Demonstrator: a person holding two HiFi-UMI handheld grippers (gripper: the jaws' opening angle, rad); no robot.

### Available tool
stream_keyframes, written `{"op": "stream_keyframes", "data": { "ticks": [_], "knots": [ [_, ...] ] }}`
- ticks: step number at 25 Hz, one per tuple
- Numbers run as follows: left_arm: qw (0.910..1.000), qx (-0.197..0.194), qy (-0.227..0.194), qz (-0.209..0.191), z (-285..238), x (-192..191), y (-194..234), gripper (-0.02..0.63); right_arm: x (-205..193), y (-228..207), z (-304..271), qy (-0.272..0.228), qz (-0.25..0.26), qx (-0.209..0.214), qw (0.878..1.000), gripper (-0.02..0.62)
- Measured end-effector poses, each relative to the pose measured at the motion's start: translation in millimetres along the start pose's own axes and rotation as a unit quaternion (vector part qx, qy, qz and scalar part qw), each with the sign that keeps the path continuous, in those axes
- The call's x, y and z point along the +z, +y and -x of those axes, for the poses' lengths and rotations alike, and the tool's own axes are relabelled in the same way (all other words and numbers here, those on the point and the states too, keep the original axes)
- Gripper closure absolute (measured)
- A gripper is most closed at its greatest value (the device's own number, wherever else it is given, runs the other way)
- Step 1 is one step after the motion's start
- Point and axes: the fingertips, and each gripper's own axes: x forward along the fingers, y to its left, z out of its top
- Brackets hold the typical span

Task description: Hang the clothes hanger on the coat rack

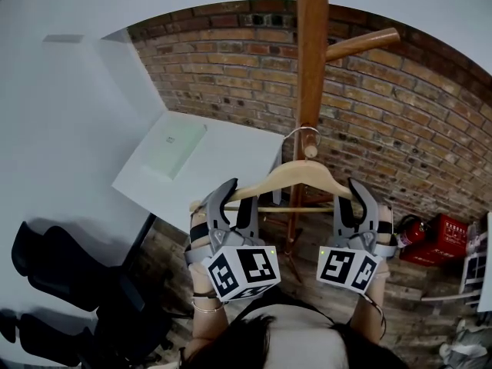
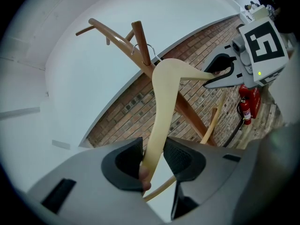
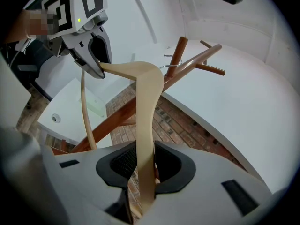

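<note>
Head view: the wooden hanger (image 1: 296,177) sits level before the coat rack (image 1: 310,52), its wire hook around a peg. Left gripper view: the left claw (image 2: 152,150) pinches one hanger arm. Right gripper view: the right claw (image 3: 143,162) pinches the other.

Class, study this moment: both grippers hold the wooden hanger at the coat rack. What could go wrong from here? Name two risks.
1. The metal hook sits at a short peg of the coat rack, but whether it is fully over it is unclear; releasing now might drop the hanger.
2. The left gripper and right gripper each clamp one end; if one opens first, the hanger may tilt and twist the hook off.
</note>
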Motion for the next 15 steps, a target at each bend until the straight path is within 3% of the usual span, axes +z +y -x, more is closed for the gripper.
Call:
{"op": "stream_keyframes", "data": {
  "ticks": [15],
  "knots": [
    [0.9998,-0.018,0.007,-0.001,-19,-9,-10,0.463,-13,9,-15,0.015,-0.002,0.003,1.0,0.483]
  ]
}}
